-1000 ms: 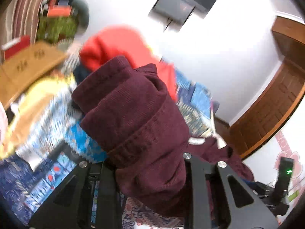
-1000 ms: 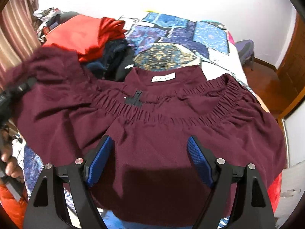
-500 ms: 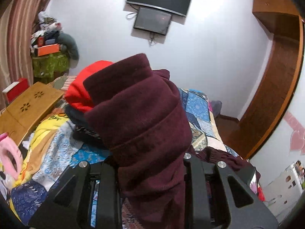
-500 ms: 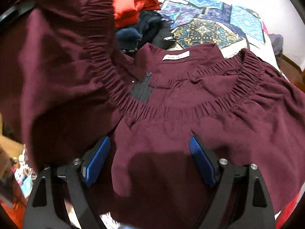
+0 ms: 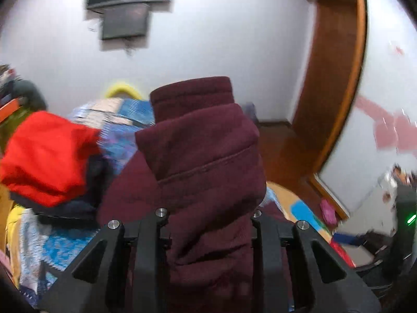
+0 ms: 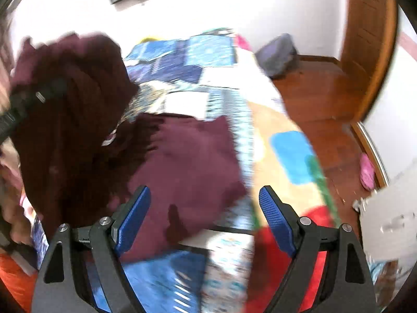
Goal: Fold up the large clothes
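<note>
Left hand-held gripper (image 5: 206,234) clamps maroon garment (image 5: 203,156).

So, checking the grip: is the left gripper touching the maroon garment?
Touching. The left wrist view shows the maroon garment bunched between the left gripper fingers.

- Ahead of you on the white wall hang 2 dark screens (image 5: 127,2), one below the other.
- A red garment (image 5: 47,156) tops the pile at your left, over dark clothes.
- A blue patchwork bedspread (image 6: 192,54) covers the bed.
- A brown wooden door frame (image 5: 336,78) stands at your right.
- A pink slipper (image 6: 367,174) lies on the wooden floor.
</note>
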### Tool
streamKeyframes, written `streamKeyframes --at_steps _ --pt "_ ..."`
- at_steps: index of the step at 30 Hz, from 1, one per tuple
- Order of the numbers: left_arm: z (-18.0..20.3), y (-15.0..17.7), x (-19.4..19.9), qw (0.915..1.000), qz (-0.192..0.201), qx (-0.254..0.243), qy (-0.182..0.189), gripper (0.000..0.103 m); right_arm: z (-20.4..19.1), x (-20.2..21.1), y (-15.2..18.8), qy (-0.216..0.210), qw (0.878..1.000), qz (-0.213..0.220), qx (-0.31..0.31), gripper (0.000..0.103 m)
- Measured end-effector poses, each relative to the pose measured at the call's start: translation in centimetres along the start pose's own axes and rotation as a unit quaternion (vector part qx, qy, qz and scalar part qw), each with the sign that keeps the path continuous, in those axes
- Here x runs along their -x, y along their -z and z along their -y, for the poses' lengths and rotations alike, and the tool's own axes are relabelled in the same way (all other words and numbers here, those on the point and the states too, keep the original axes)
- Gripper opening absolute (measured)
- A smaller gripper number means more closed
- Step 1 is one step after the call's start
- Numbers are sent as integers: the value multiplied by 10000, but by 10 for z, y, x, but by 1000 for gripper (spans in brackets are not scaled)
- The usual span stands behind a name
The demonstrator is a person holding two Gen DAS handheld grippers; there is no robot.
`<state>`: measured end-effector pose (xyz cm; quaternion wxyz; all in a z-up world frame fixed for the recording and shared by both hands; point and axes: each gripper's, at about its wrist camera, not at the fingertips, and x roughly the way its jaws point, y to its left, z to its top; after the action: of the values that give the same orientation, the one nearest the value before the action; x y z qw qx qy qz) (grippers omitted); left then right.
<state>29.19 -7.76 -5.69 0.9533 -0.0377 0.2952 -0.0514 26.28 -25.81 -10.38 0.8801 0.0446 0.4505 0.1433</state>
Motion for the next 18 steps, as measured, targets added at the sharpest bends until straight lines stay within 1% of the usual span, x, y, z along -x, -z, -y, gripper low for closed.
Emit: streamKeyframes --at_steps 1,2,3,6,7,11,13,16,18 --pt "10 4 -8 9999 -140 -64 68 24 10 5 2 48 9999 25 -102 83" --pt "22 11 -19 9991 -365 -157 178 24 15 8 3 95 9998 43 -164 83" --pt "33 20 -30 9973 -611 -243 315 24 23 13 6 164 9996 83 -236 83" --pt "56 47 -43 9909 -1097 -430 657 24 32 19 11 254 9988 165 -373 83" --pt "65 57 -43 9889 -1184 -584 682 24 35 20 12 255 9987 182 -406 83" --pt "82 76 -38 9831 -1328 -1049 702 25 29 19 11 267 9986 208 -408 83" --pt "77 83 -35 9814 -1386 -1060 797 25 28 22 8 243 9988 243 -350 83" --pt "70 80 -30 9794 -1511 -954 937 28 22 29 6 176 9990 342 -243 83" --pt "64 78 -26 9774 -1588 -925 1048 37 16 35 4 40 9989 440 -140 83"
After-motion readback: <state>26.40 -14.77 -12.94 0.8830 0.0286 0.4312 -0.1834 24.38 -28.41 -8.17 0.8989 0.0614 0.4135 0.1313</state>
